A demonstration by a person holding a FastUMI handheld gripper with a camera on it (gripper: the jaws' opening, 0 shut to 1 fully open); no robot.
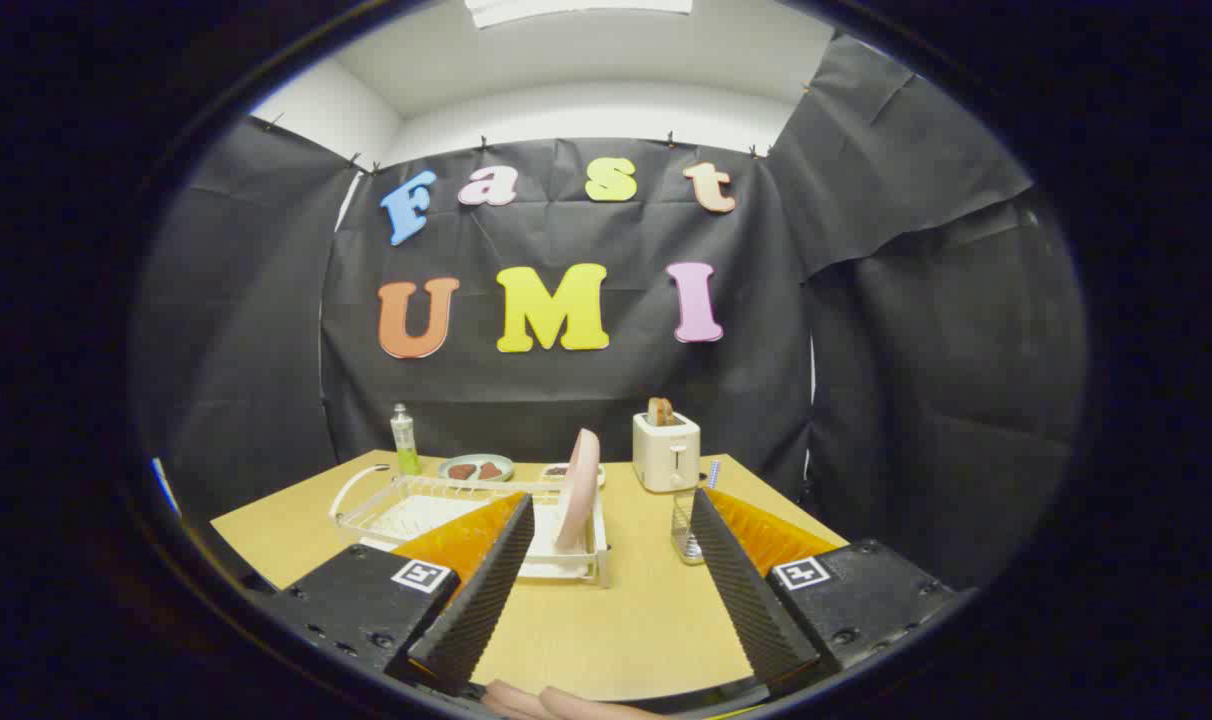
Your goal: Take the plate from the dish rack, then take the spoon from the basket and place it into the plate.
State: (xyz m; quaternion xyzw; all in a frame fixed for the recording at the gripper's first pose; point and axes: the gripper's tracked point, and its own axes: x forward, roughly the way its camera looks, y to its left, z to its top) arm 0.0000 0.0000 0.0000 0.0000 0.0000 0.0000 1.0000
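A pink plate stands on edge at the right end of a white wire dish rack on the wooden table. It lies just ahead of my gripper, between the fingertips' line and slightly left of centre. A small wire mesh basket sits right of the rack, close to the right fingertip, with a spoon handle sticking up from it. My gripper is open with nothing between its fingers.
A white toaster with a slice of bread stands behind the basket. A grey plate with brown food and a green bottle sit at the back of the table. A hand shows below the fingers.
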